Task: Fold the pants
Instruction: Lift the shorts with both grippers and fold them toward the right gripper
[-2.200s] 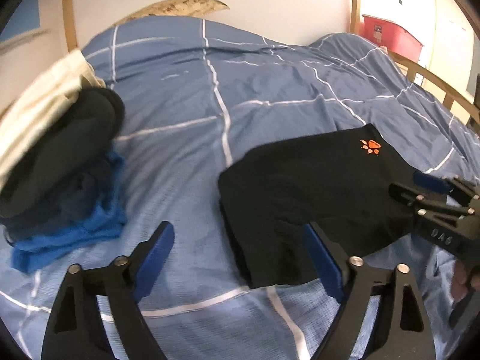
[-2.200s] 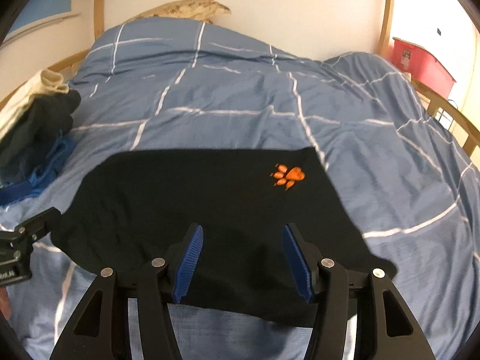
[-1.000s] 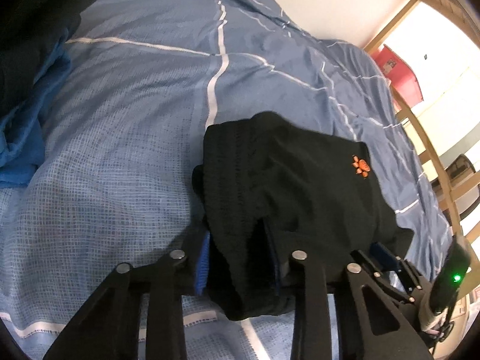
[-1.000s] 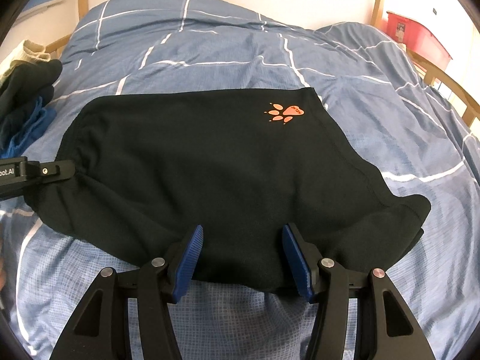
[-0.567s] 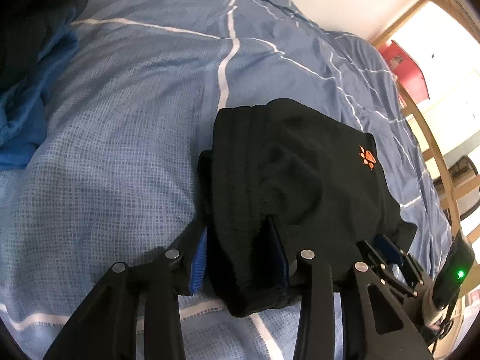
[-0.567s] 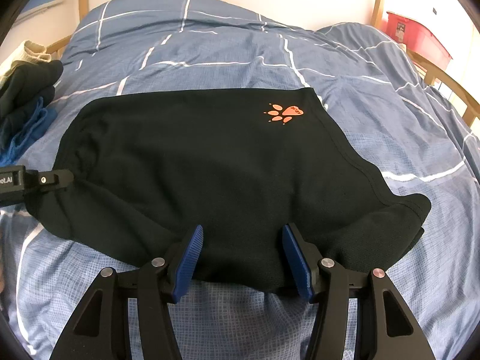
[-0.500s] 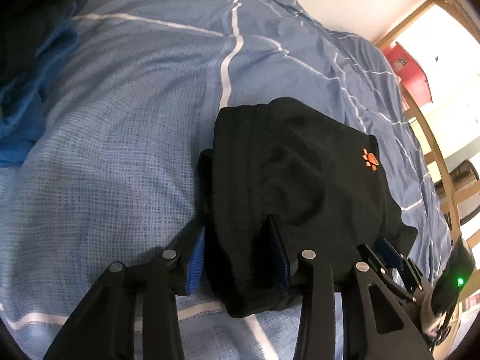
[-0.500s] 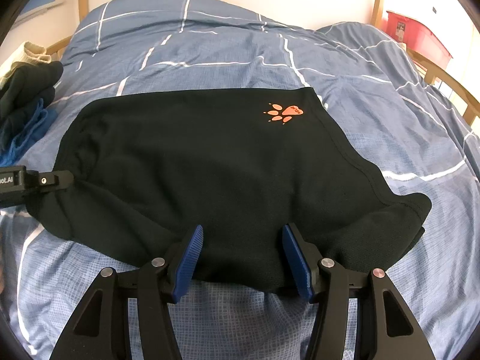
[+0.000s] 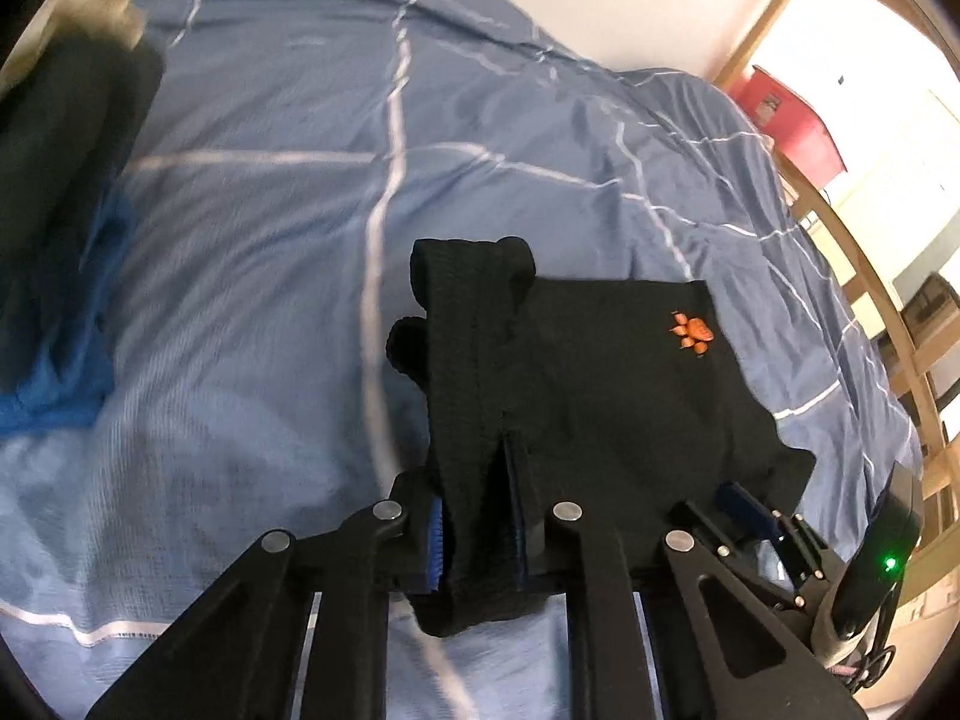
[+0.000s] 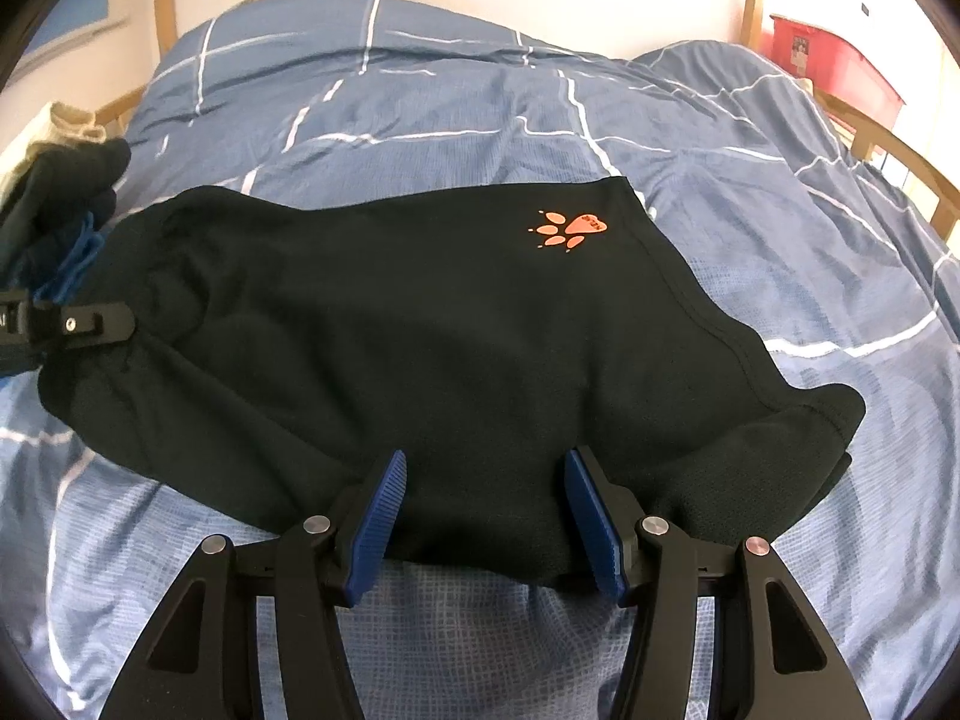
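Black pants [image 10: 420, 330] with an orange paw print [image 10: 567, 228] lie folded on a blue checked duvet [image 10: 480, 96]. My left gripper [image 9: 480, 516] is shut on the waistband end of the pants [image 9: 474, 420], which bunches up between the blue pads. It shows at the left edge of the right wrist view [image 10: 90, 321]. My right gripper [image 10: 486, 516] is open, its blue pads [image 10: 378, 510] astride the near folded edge of the pants. It shows at the lower right of the left wrist view [image 9: 756, 510].
A pile of dark, blue and cream clothes [image 9: 60, 210] lies on the bed's left side, also in the right wrist view [image 10: 54, 198]. A wooden bed rail [image 9: 870, 300] runs along the right. A red box [image 10: 834, 66] stands beyond it.
My left gripper has closed tighter on the waistband and lifted it, so the fabric stands up in a ridge. The right gripper has stayed open at the near edge.
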A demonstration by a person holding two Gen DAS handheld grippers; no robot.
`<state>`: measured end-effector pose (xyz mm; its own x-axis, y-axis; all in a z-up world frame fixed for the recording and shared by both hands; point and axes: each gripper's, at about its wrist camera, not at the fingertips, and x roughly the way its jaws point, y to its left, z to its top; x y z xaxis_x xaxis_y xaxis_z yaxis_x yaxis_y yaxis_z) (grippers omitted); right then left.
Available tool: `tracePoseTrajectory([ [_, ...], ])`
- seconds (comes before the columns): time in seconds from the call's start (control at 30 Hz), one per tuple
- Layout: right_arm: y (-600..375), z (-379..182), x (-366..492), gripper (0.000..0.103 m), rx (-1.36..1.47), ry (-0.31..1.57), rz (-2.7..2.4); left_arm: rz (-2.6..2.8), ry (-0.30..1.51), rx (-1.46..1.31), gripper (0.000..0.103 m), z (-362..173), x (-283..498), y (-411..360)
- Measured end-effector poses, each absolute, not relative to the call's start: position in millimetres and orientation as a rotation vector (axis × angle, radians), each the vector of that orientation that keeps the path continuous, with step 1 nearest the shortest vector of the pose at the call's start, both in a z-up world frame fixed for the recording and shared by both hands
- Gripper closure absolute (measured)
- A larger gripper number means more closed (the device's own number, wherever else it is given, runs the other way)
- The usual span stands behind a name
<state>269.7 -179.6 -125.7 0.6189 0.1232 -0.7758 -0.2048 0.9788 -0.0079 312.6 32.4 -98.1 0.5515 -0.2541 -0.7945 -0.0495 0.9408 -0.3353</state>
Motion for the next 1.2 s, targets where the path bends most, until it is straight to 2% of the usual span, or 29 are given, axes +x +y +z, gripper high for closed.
tracePoseTrajectory([
  [0.27, -198, -94, 268, 0.047, -0.008, 0.773, 0.239, -0.189, 0.970, -0.225, 0.087, -67, 338, -33],
  [0.6, -257, -77, 288, 0.047, 0.047, 0.721, 0.126, -0.307, 0.988, -0.130, 0.087, -66, 379, -132],
  [0.67, -273, -78, 293, 0.047, 0.113, 0.731, 0.112, -0.329, 1.003, -0.133, 0.084, -70, 386, -145],
  [0.7, -279, -80, 293, 0.047, 0.137, 0.735, 0.106, -0.355, 1.009, -0.140, 0.079, -72, 389, -151],
  [0.83, -297, -87, 298, 0.047, 0.185, 0.754, 0.060, -0.416, 0.963, -0.182, 0.050, -62, 381, -156],
  [1.0, -304, -85, 296, 0.047, 0.185, 0.748, 0.041, -0.307, 0.863, -0.038, 0.049, -55, 343, -144],
  [1.2, -292, -70, 286, 0.047, 0.106, 0.706, 0.065, -0.250, 0.809, -0.023, 0.049, -86, 303, -121],
])
